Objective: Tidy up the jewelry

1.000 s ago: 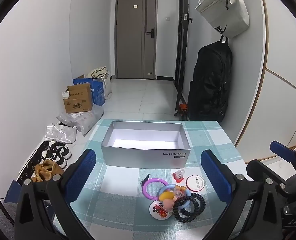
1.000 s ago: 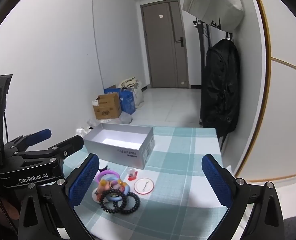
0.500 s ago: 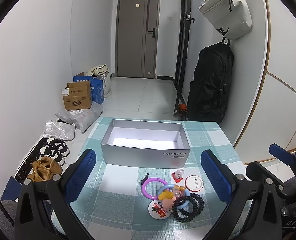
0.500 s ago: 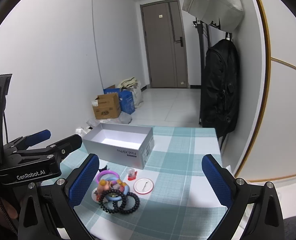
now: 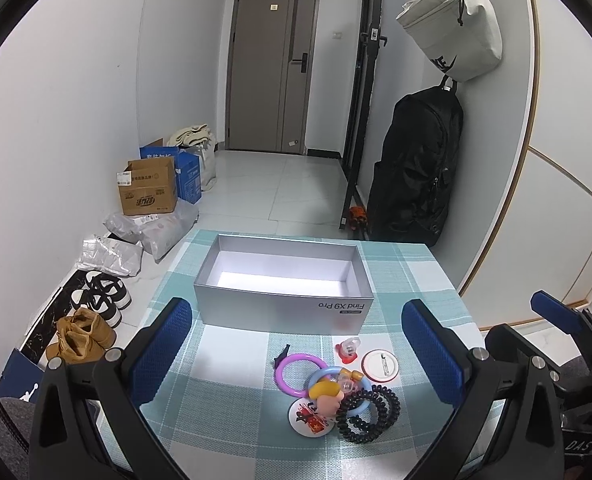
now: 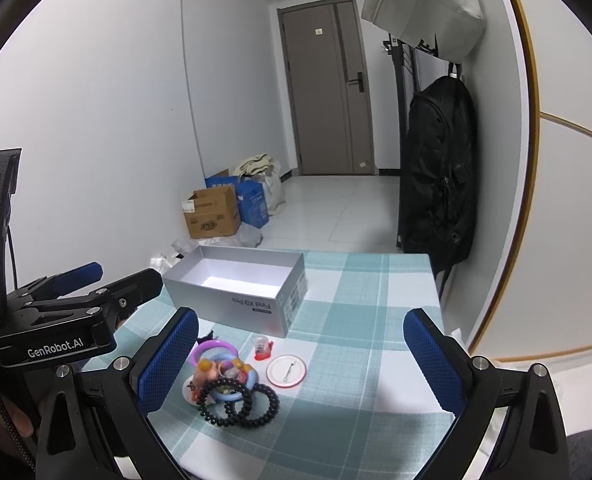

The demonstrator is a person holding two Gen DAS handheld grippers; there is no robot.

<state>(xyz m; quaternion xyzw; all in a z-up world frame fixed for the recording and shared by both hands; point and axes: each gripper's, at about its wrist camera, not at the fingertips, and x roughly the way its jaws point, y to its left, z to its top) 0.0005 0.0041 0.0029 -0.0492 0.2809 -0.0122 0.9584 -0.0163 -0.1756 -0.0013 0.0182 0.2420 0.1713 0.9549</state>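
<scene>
Between spread left tongs (image 5: 296,354): jewelry pile (image 5: 337,394).

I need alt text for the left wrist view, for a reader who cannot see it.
The open left gripper hovers over a checked tablecloth, above a pile of jewelry: purple ring, black coil bands, round badges. Behind it stands an empty grey box.
</scene>
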